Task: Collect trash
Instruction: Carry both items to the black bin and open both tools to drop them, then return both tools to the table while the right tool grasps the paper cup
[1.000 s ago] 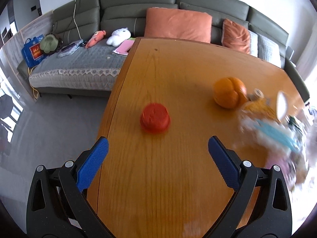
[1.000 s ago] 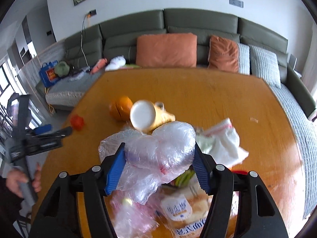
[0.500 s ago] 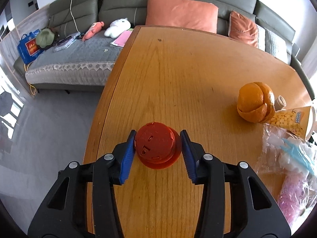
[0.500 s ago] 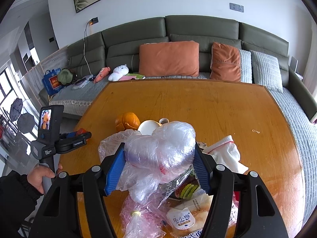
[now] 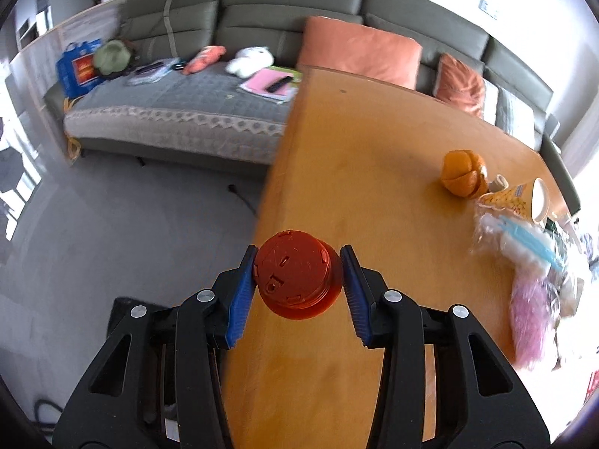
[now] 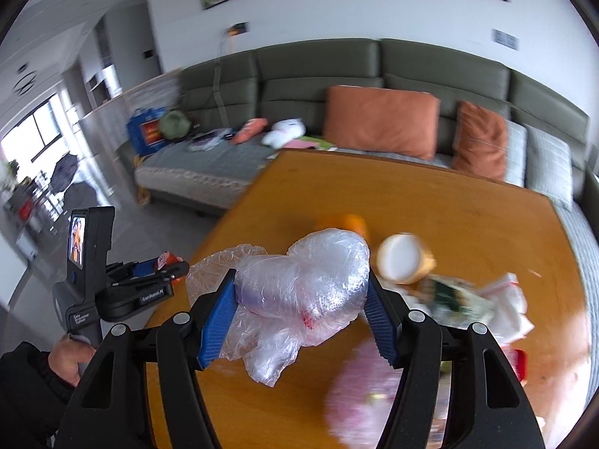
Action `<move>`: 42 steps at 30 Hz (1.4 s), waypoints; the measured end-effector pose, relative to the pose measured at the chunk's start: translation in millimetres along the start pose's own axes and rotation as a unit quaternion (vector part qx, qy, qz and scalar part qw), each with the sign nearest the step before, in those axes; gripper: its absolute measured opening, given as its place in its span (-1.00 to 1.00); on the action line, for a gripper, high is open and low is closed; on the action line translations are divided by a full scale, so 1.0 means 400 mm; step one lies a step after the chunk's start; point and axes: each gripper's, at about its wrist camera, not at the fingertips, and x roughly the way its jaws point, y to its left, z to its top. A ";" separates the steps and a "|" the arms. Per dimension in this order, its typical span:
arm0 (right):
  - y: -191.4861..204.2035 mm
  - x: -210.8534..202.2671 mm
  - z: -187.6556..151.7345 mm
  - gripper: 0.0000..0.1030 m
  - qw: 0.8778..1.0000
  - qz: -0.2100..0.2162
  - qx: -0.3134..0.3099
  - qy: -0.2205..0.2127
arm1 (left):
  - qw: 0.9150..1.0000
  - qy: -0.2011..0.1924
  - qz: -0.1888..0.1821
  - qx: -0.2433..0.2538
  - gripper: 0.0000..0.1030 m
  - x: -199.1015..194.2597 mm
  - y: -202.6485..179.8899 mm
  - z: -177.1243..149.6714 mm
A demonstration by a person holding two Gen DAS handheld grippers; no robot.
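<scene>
My left gripper point(image 5: 298, 276) is shut on a red plastic cap point(image 5: 295, 277) and holds it above the left edge of the wooden table point(image 5: 374, 172). My right gripper point(image 6: 301, 310) is shut on a crumpled clear plastic bag point(image 6: 303, 284) and holds it above the table point(image 6: 430, 194). Other trash lies on the table: an orange peel point(image 5: 463, 173), a yellow paper cup point(image 5: 518, 198) on its side, and plastic wrappers point(image 5: 524, 262). The left gripper also shows in the right wrist view point(image 6: 164, 265), at the table's left edge.
A grey-green sofa point(image 5: 262, 37) with orange cushions point(image 5: 359, 52) stands behind the table. Toys, a pink book and a blue bag point(image 5: 76, 67) lie on its left part. Grey floor point(image 5: 112, 224) lies left of the table. A white zip bag point(image 6: 509, 307) lies at right.
My left gripper closed on the red cap and has lifted it back over the table's left edge. My right gripper, still holding the plastic bag, has shifted left.
</scene>
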 end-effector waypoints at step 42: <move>0.994 0.422 -0.125 0.55 0.943 0.193 -0.205 0.176 | 0.942 0.069 0.220 -0.244 0.88 -0.231 0.802 -0.444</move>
